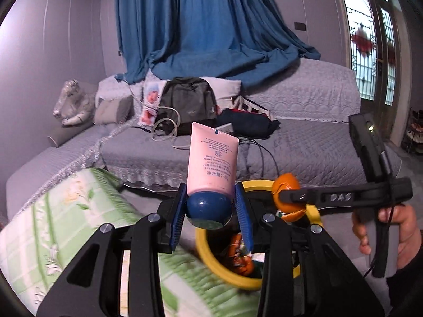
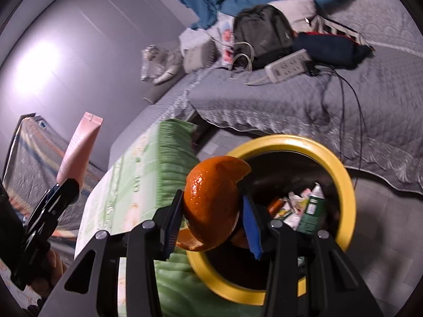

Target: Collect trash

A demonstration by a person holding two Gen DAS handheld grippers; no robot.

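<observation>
My left gripper [image 1: 210, 208] is shut on a pink hand cream tube [image 1: 212, 158] by its dark blue cap, tube upright, just left of the bin's rim. My right gripper [image 2: 211, 216] is shut on an orange peel [image 2: 214, 200] held over the yellow-rimmed trash bin [image 2: 341, 174]. The bin [image 1: 208, 251] holds several wrappers and a green tube [image 2: 313, 208]. In the left wrist view the right gripper [image 1: 288, 198] reaches in from the right with the peel [image 1: 286, 185]. In the right wrist view the left gripper [image 2: 67, 185] and pink tube [image 2: 78, 148] show at the left.
A table with a green floral cloth [image 1: 53, 227] stands left of the bin. Behind is a grey sofa [image 1: 304, 142] with a backpack [image 1: 185, 103], power strip [image 2: 288, 64], cables and clothes. A blue curtain [image 1: 198, 26] hangs at the back.
</observation>
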